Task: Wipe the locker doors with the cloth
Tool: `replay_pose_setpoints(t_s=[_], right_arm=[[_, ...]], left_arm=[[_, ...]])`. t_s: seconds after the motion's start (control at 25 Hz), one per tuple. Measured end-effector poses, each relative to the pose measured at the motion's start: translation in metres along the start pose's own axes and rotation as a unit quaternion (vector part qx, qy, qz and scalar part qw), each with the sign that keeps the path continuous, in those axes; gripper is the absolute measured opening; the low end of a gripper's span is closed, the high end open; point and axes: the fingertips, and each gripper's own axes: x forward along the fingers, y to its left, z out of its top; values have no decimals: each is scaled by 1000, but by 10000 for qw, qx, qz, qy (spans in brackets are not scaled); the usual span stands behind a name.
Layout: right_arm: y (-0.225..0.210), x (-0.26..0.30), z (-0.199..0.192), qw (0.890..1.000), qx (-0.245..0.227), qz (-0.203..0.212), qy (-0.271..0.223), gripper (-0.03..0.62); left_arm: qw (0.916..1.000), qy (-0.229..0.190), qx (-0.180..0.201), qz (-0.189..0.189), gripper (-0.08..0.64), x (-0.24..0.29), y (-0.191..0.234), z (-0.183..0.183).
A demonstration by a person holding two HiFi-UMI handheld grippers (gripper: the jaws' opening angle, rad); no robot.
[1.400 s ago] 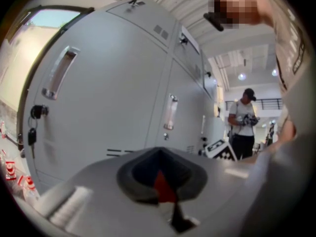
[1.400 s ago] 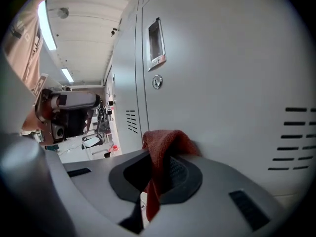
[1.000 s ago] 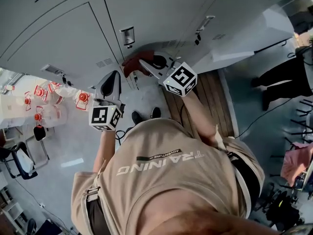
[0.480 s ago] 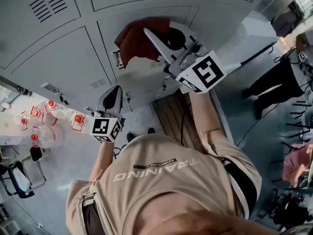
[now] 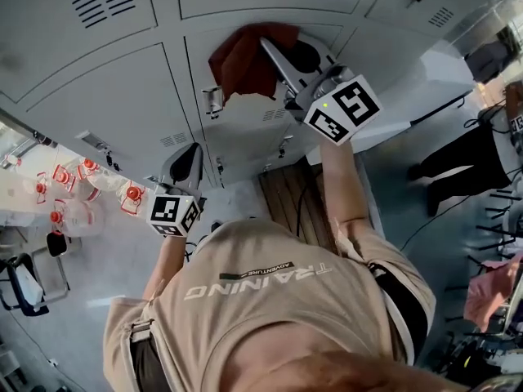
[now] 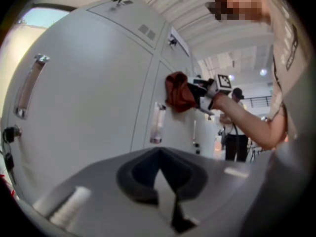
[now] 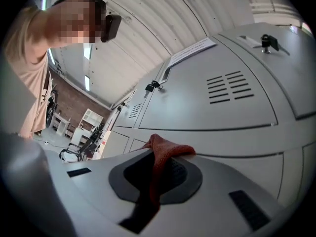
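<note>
Your right gripper (image 5: pixel 270 49), clamped tight on the dark red soft cloth (image 5: pixel 240 62), has climbed up the grey metal locker door (image 5: pixel 245 133) to 12 o'clock. The wipe is moving along. Your left gripper (image 5: pixel 188 152) stays at 9 o'clock, jaws together, holding nothing.

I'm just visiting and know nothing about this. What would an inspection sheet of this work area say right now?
Surface: grey locker doors, shut, with vents and handles.
Job's things: red cloth, held up against one door.
Clutter: red-capped clear bottles on the floor at left.
Grippers: right tongs shut on the cloth, raised to the door; left tongs shut, empty, held lower.
Cables: dark cable on the floor at right.
Surroundings: wooden floor panel below the lockers; another person standing at right.
</note>
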Motion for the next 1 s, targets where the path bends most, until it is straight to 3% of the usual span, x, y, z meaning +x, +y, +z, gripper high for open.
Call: replay_pose_setpoints(t_s=[0.12,0.44,0.72,1.0], right_arm=[[6,-5,-29,9995,194,91,252,28],[28,-36,-150,9895,910,213,1099,28],[53,-61,-257,9676,1581,226,1956,28],[80,-91,-368,9455,1423,258,2918,28]], left_arm=[[9999,-9,27,-99,5,12,1,5],[9992,-41,332,-220,5,35,2,10],[9994,176,255,-119,5,36,-3,-12],[9996,65,227,175,5,20,-17,-16]])
